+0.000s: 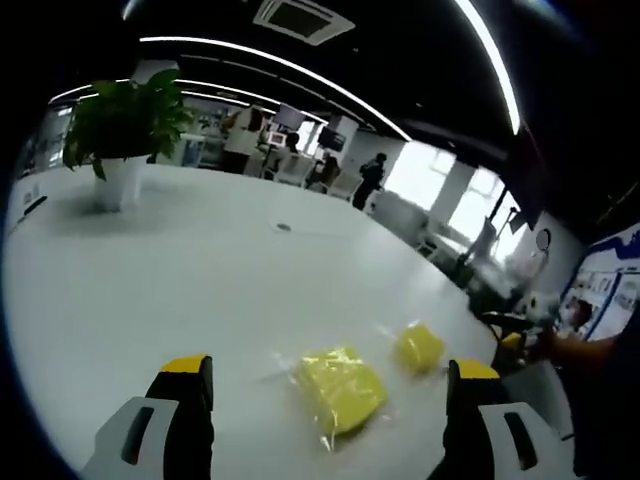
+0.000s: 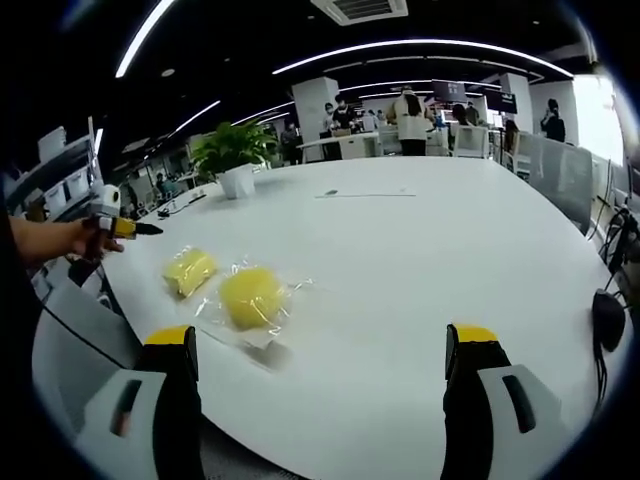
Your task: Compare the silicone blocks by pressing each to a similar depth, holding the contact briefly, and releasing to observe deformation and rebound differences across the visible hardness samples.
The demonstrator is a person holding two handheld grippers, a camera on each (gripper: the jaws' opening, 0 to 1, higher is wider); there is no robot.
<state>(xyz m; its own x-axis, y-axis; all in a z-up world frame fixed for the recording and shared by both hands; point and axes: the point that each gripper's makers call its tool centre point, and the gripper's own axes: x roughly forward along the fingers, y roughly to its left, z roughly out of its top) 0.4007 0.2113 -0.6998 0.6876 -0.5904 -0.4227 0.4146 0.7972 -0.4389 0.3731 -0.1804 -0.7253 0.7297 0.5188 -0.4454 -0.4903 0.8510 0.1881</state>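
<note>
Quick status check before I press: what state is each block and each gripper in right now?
Larger yellow silicone block: bagged in clear plastic, flat on the white table, untouched.
Smaller yellow silicone block: bagged, on the table, untouched.
Left gripper: open, empty, above the table.
Right gripper: open, empty.
Potted plant: upright.

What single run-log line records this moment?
left claw: open, above table | right claw: open | two bagged yellow blocks: untouched | pressing: not begun
</note>
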